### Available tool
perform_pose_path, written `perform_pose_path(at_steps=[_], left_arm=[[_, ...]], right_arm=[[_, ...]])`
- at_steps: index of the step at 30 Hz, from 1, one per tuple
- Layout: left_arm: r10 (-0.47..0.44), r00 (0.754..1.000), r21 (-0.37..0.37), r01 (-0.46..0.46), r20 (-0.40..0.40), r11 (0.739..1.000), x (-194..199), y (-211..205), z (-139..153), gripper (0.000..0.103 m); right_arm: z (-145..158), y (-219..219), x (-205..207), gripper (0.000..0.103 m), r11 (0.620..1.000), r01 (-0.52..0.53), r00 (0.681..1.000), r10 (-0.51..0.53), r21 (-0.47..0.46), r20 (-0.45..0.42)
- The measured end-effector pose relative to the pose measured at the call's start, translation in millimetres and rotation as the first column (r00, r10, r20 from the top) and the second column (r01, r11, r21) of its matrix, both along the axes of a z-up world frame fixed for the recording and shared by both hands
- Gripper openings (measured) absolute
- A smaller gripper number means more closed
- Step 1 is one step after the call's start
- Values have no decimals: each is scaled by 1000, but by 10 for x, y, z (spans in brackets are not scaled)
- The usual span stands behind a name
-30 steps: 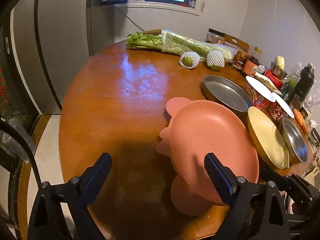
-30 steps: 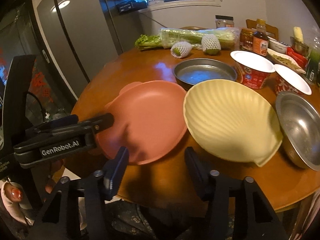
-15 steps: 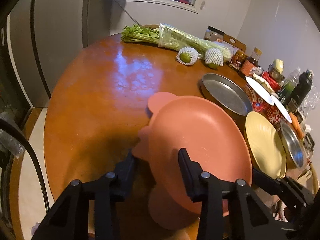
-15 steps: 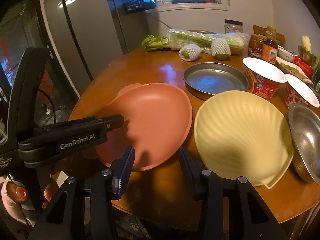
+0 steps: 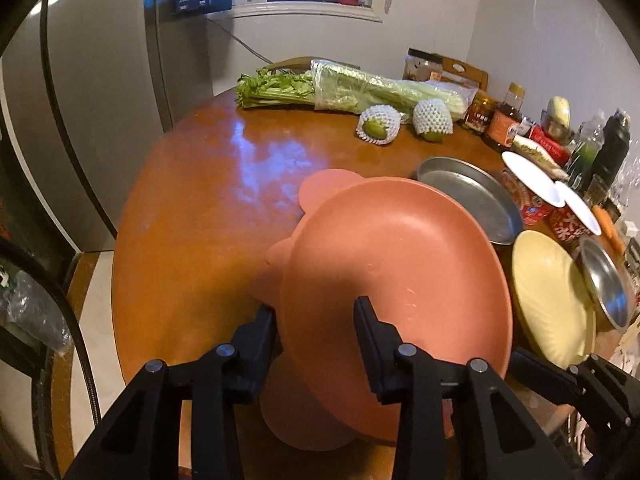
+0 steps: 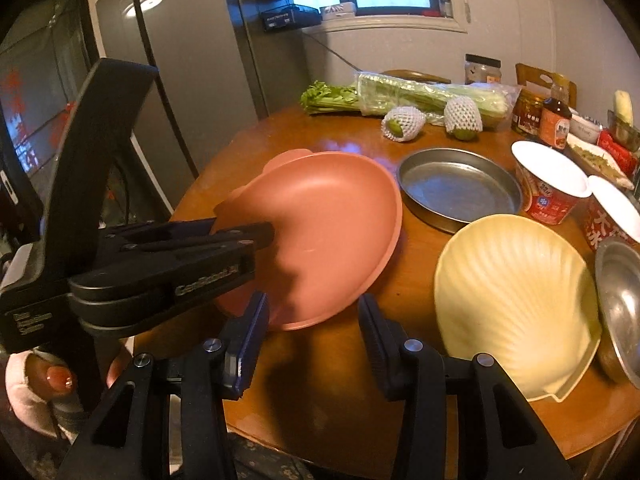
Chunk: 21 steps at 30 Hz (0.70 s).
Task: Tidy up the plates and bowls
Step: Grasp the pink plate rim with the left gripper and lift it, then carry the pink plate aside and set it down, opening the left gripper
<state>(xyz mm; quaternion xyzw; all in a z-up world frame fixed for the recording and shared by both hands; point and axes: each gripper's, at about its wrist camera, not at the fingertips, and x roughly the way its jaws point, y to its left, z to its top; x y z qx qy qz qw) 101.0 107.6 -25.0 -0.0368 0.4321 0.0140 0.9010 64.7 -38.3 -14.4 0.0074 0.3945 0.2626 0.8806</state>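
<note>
On the round brown wooden table (image 5: pixel 192 216), the wide salmon-pink plastic plate with ear-shaped lobes (image 5: pixel 400 264) is tipped up off the wood, its near rim pinched in the left claw (image 5: pixel 316 320), whose jaws have just closed on it. Lifting seems underway (stacking likely next), which calls for carrying it level toward the pale-yellow shell-shaped plate (image 6: pixel 516 304). The right claw (image 6: pixel 312 344) hangs part-open and empty just beside the pink plate's edge.

Left wrist cam rides the left hand-held gripper (image 5: pixel 316 320), angled down across the round worktop (image 5: pixel 192 216) toward the window wall, very close to the pink plate (image 5: pixel 400 264); right wrist cam sits on the right hand-held gripper (image 6: pixel 312 320) at the near worktop edge, same heading, a bit further back; it catches the left hand-held gripper from the side at its left; both views share pink plate, metal pan (image 6: pixel 456 188), shell dish (image 6: pixel 512 300), celery (image 5: pixel 340 90), window.
</note>
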Motion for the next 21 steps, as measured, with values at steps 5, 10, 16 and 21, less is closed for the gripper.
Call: perform_pose_path(at_steps=[5, 10, 16, 21], left_arm=[[-6, 1000, 7, 6, -28, 1000, 144, 59, -68, 39], [-12, 999, 26, 13, -31, 1000, 252, 49, -96, 39], [-12, 1000, 31, 13, -22, 999, 329, 59, -112, 40], [13, 1000, 34, -13, -3, 999, 307, 109, -71, 42]], right_arm=[[-48, 59, 45, 48, 1000, -13, 999, 14, 13, -29], [-111, 137, 87, 48, 999, -35, 998, 36, 20, -49], [-133, 160, 101, 48, 999, -36, 998, 37, 32, -52], [-122, 129, 94, 48, 999, -26, 998, 29, 43, -53]])
